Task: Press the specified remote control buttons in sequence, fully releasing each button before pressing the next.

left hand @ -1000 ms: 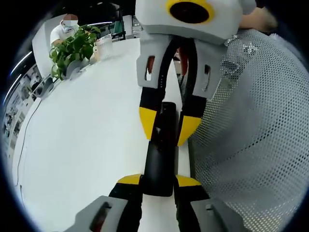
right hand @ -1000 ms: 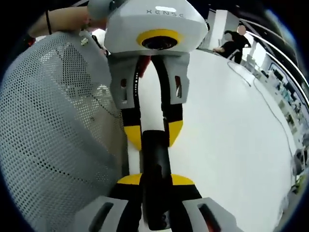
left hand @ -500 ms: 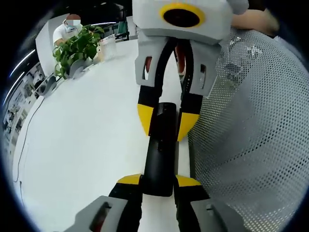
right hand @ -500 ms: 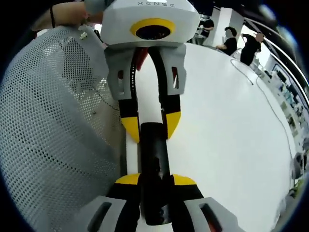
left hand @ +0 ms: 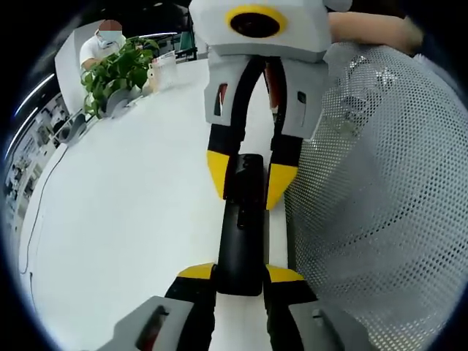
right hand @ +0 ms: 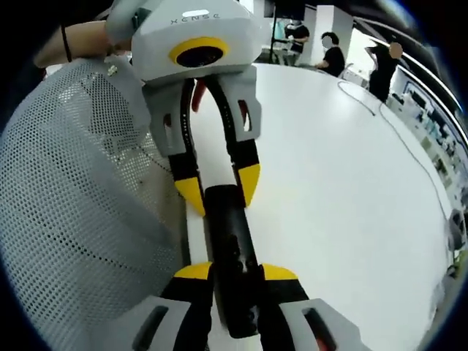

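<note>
Remote control (left hand: 241,227) clamped at opposite ends by both grippers' jaws; potted plant (left hand: 113,69) behind, left gripper view.

Your left gripper (left hand: 239,273) and right gripper (right hand: 235,272) face each other, tips nearly meeting. Each pair of yellow-tipped jaws is closed on one end of the black remote (left hand: 240,228).

remote control (left hand: 240,227) buttons too small
</note>
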A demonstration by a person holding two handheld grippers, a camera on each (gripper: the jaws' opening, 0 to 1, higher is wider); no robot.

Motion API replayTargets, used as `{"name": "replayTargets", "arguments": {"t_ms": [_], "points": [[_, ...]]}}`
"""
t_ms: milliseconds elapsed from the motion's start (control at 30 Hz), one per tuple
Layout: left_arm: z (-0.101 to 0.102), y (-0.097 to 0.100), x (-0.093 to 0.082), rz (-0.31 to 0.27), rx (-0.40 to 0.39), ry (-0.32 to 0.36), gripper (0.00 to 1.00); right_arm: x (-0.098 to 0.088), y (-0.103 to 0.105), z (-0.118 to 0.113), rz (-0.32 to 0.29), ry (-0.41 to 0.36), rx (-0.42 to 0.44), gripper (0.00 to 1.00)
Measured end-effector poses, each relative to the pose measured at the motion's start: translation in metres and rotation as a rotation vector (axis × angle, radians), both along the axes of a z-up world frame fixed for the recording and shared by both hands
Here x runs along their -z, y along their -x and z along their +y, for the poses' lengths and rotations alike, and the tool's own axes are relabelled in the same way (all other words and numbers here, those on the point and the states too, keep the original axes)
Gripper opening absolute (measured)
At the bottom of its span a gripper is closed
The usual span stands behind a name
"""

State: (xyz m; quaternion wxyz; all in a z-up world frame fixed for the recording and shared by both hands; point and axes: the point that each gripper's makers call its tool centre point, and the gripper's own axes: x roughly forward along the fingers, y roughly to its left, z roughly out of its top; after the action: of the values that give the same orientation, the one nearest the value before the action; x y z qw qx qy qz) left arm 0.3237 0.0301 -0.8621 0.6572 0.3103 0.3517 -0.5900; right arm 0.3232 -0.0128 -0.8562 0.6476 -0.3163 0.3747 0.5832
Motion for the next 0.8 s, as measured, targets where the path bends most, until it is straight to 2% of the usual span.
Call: {"name": "replayTargets", "arguments": {"t_ms": [167, 600, 800], "points": [[0.0, 0.0, 0.0, -0.001, -0.014, 0.003, 0.25, 0.001, -0.003, -0.007, -0.017, 0.033, -0.002, 0.21], [-0.001, 0.0, 0.0, 0.001, -0.014, 0.003, 0.25, 0.001, -0.007, -0.023, -0.022, 0.054, 0.03, 0.21], [0.0, 0.0, 0.0, 0.003, -0.018, 0.008, 0.25, 0.001, -0.007, -0.022, -0.028, 0.054, 0.03, 0.21]]}}
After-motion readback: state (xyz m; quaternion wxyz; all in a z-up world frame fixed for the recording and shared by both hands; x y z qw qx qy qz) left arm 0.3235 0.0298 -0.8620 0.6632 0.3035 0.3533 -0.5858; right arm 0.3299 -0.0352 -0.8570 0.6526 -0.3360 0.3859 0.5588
